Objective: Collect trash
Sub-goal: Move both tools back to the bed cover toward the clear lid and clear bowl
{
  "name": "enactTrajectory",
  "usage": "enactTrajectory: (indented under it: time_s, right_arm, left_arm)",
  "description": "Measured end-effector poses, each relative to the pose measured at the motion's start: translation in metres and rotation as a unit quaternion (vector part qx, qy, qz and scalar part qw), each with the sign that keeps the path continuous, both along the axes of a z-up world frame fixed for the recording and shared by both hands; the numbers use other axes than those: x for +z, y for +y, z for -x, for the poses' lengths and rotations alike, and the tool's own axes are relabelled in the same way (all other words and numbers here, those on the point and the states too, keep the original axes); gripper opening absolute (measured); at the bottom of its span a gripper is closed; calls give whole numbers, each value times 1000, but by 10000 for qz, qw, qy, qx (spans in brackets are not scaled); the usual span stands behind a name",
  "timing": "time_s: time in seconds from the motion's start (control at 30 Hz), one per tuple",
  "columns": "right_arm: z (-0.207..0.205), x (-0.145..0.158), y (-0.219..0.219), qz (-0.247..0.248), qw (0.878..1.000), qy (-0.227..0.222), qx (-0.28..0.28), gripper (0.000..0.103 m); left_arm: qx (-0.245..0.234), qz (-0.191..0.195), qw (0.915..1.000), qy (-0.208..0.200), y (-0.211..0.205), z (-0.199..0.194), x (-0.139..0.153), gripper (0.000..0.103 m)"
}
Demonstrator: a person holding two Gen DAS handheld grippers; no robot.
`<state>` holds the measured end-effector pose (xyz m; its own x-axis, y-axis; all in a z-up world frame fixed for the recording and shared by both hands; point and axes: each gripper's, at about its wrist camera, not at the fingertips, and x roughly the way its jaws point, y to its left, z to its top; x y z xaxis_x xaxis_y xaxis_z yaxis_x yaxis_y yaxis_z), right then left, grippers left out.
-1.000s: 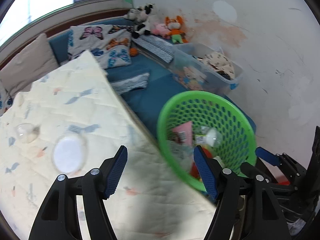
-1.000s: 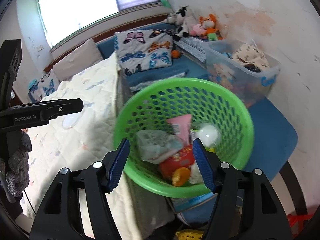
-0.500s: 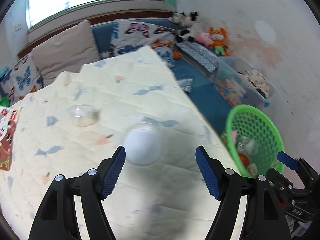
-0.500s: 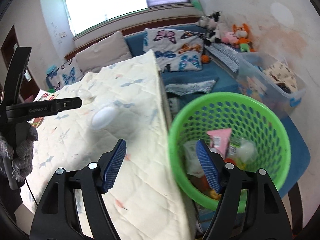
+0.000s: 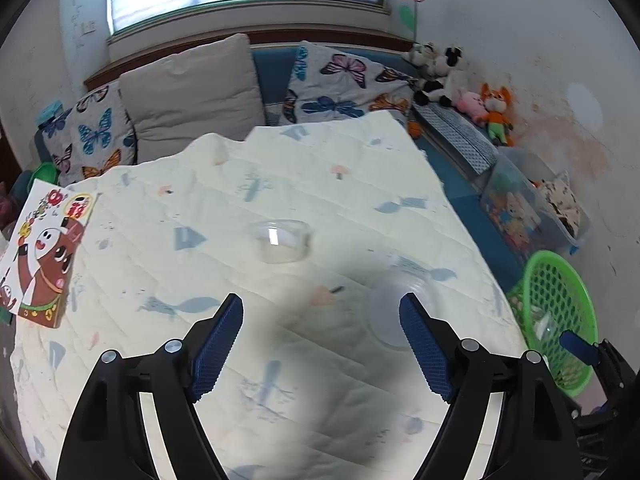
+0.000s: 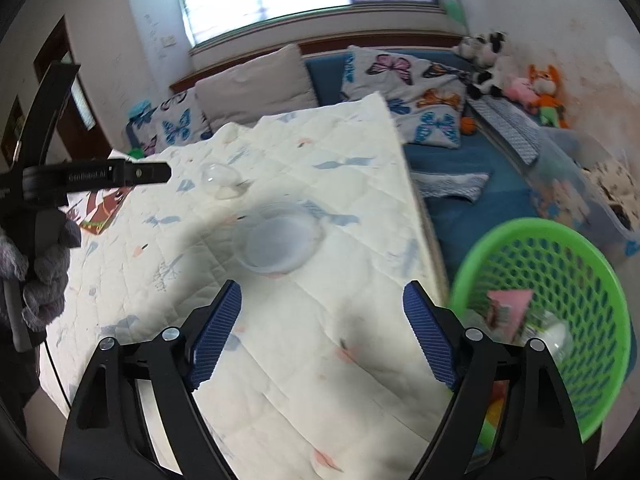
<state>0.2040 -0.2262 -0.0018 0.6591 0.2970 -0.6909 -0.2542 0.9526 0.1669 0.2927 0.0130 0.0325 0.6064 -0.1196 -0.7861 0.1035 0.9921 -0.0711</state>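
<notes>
A picture book (image 5: 42, 254) with a cartoon animal on its cover is seen at the far left edge of the cream quilt (image 5: 280, 360) that covers the table. Behind the quilt, butterfly pillows (image 5: 348, 84) and a plain beige cushion (image 5: 192, 92) are propped along a blue bench under the window. Near the middle of the quilt, a small clear cup (image 5: 282, 240) is set upright, and to its right, nearer the quilt's right edge, a round clear lid (image 5: 394, 312) is laid flat; the two are kept apart. The left gripper (image 5: 320, 344) is held above the quilt with its blue pads spread wide and nothing between them; its right pad is seen overlapping the lid's near rim. The right gripper (image 6: 322, 334) is likewise held wide and empty, with the lid (image 6: 278, 242) just beyond its fingertips and the cup (image 6: 220, 180) farther back to the left. To the right, off the quilt's edge and lower down, a green basket (image 6: 596, 280) is placed, in which a pink packet (image 6: 508, 308) and other wrappers are gathered. Farther right, stuffed toys (image 5: 472, 92) are lined along the wall beside a clear storage bin (image 5: 532, 208).
</notes>
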Motion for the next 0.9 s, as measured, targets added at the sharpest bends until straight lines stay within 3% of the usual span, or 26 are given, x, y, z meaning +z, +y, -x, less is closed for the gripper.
enactTrajectory:
  time_s: [0.5,0.9]
  right_arm:
    - [-63,-47,74,357,9971,424,525,90]
    - [-101,-76,86,595,9940,671,628,94]
  left_arm:
    - [458,162,9988,91,65,-26,-8,79]
    - [397,442,9974,419,61,-75,-42,86]
